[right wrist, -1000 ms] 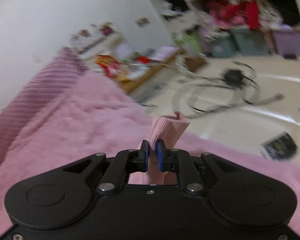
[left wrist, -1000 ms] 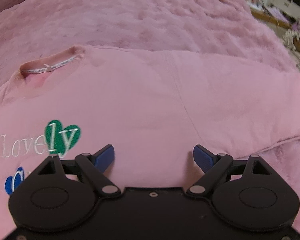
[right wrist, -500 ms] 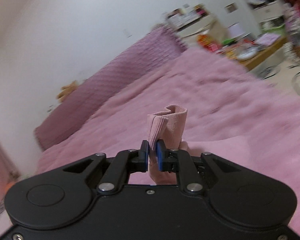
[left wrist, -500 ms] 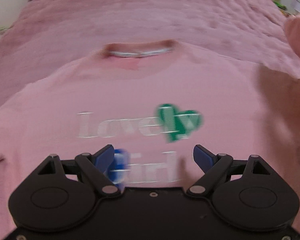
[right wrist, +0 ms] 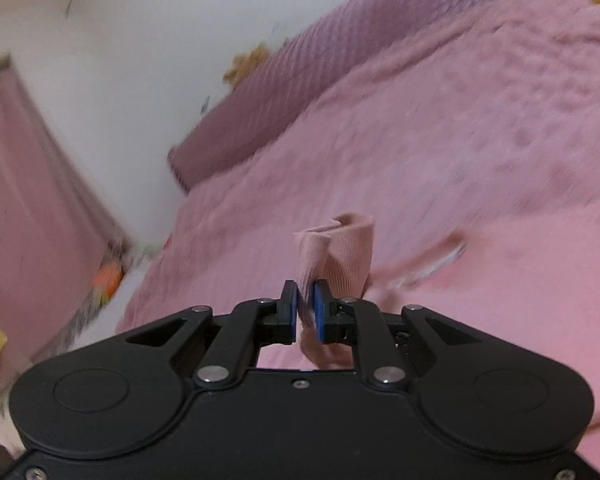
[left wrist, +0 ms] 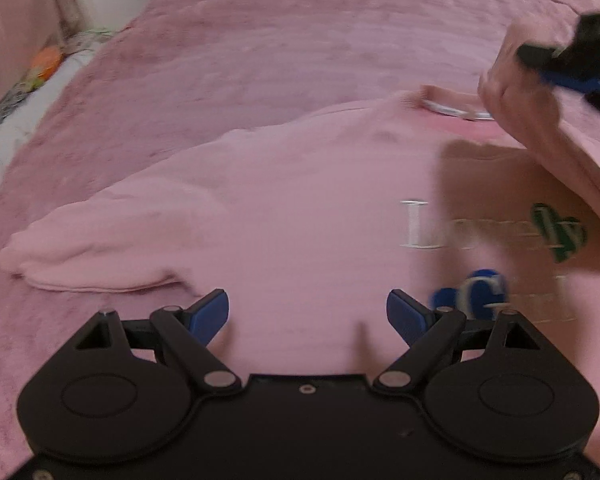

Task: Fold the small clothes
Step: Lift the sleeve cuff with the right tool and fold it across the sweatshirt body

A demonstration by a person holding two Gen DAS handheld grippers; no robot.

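1. We see a pink fuzzy blanket (left wrist: 300, 40) that covers the whole bed, and at its far end lies a purple textured bolster (right wrist: 340, 92) against the white wall.
2. On the blanket lies the pink sweatshirt (left wrist: 300, 208), front side up, with one sleeve (left wrist: 100, 248) spread flat to the left in the left wrist view.
3. Its other sleeve (left wrist: 560, 152) is lifted and hangs over the chest, where it throws a shadow on the white lettering (left wrist: 420, 226), the green heart (left wrist: 558, 234) and the blue heart (left wrist: 472, 294).
4. The neckline (left wrist: 452, 106) with its white label is partly hidden behind the lifted sleeve.
5. Our left gripper (left wrist: 308, 318) hovers just over the lower chest of the sweatshirt; its jaws stand wide apart and nothing is between them.
6. Our right gripper (right wrist: 305, 310) has its jaws closed on the ribbed cuff (right wrist: 340, 256), which stands up folded between the blue pads.
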